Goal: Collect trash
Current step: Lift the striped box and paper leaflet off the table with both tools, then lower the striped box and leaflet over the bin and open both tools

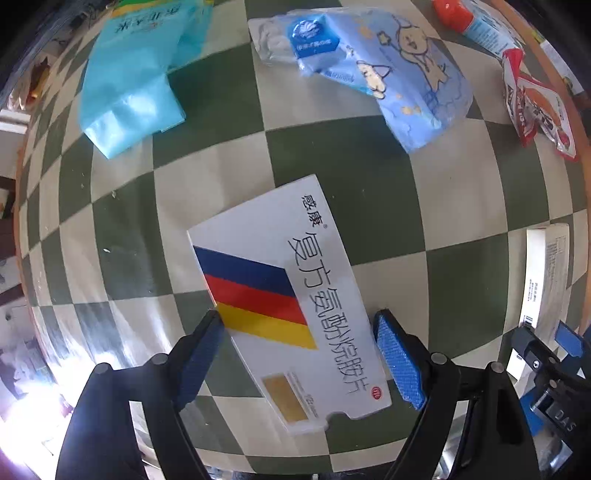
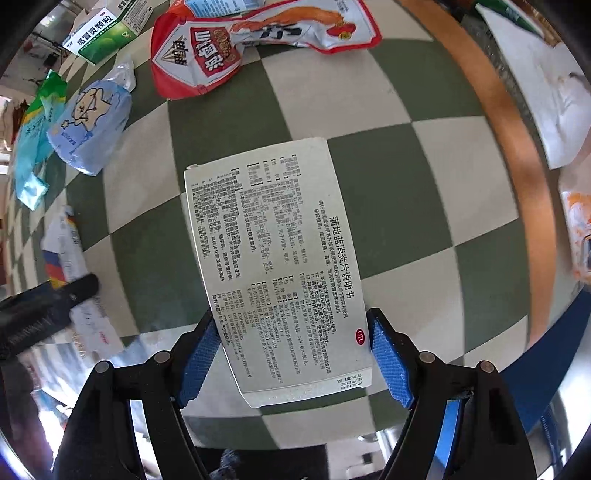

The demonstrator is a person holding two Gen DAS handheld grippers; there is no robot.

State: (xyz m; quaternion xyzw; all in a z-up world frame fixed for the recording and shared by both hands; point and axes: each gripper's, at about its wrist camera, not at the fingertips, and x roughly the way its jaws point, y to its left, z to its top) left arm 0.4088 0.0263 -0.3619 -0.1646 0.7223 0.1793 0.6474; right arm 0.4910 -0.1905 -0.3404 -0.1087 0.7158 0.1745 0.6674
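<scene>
A white medicine box (image 1: 288, 295) with blue, red and yellow stripes lies flat and slightly askew on the green-and-cream checked table (image 1: 424, 206). My left gripper (image 1: 295, 325) points down over it, its blue pads against the box's two long edges. In the right wrist view a grey medicine box (image 2: 277, 258) covered in small print lies flat too. My right gripper (image 2: 293, 332) straddles its near end, with both pads touching its sides. The right gripper (image 1: 546, 354) and its box show at the left view's right edge. The left gripper (image 2: 55, 295) appears blurred at the far left.
Other litter lies farther out: a light-blue bag (image 1: 129, 92), a blue cartoon tissue pack (image 1: 406, 81), a red snack wrapper (image 2: 207, 55), a red-capped tube (image 1: 476, 22) and a green medicine box (image 2: 103, 37). The table's wooden rim (image 2: 517, 147) curves along the right.
</scene>
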